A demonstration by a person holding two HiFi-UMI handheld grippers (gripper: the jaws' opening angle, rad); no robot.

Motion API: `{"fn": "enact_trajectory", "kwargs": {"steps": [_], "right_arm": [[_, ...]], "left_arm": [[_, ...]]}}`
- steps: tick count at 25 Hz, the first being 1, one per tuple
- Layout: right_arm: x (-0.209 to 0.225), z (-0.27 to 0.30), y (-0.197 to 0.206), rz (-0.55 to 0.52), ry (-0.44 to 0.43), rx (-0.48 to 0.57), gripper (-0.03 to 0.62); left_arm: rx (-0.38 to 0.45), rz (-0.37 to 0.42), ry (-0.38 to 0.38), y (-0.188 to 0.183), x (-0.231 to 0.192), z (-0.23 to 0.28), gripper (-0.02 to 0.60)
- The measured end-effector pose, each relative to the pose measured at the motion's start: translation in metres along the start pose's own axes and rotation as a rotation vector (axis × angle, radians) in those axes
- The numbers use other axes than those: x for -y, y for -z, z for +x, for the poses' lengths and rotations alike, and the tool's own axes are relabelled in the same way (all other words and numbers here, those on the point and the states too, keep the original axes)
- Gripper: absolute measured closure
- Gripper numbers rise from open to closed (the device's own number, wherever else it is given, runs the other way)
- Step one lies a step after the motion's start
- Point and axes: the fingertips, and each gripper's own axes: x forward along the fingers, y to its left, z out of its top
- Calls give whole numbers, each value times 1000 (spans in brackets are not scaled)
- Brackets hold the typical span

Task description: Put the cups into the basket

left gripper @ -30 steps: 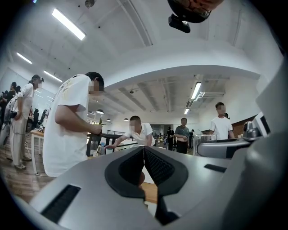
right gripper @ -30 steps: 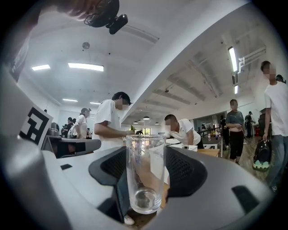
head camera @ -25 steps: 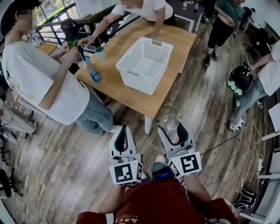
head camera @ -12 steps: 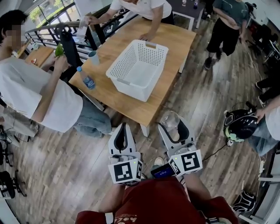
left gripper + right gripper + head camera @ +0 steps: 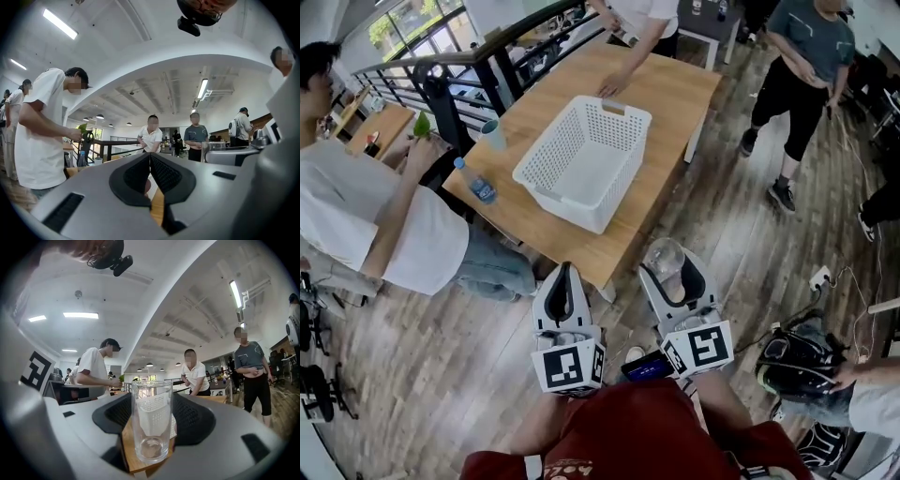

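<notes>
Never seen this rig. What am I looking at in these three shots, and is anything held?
No robot: a person carries two hand-held grippers. The head view looks down from the person's head; the other two cameras ride on the grippers and look along their jaws. The left gripper is shut and empty. The right gripper is shut on a clear glass. Ahead, a wooden table bears a white basket that looks empty, a cup and a bottle. People stand around it.
</notes>
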Motion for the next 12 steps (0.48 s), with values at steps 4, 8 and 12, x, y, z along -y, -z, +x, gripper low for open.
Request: {"fn": "enact_trajectory", "kwargs": {"steps": [4, 8, 12], "right_arm": [[19, 5, -1, 6, -11, 5, 321], [34, 10, 0, 13, -23, 1, 321], [40, 19, 0, 18, -36, 4, 321]], "left_arm": [[-3, 0, -11, 0, 11, 14, 574], [-5, 0, -26, 2, 18, 24, 574], [-10, -2, -48, 3, 16, 29, 574]]}}
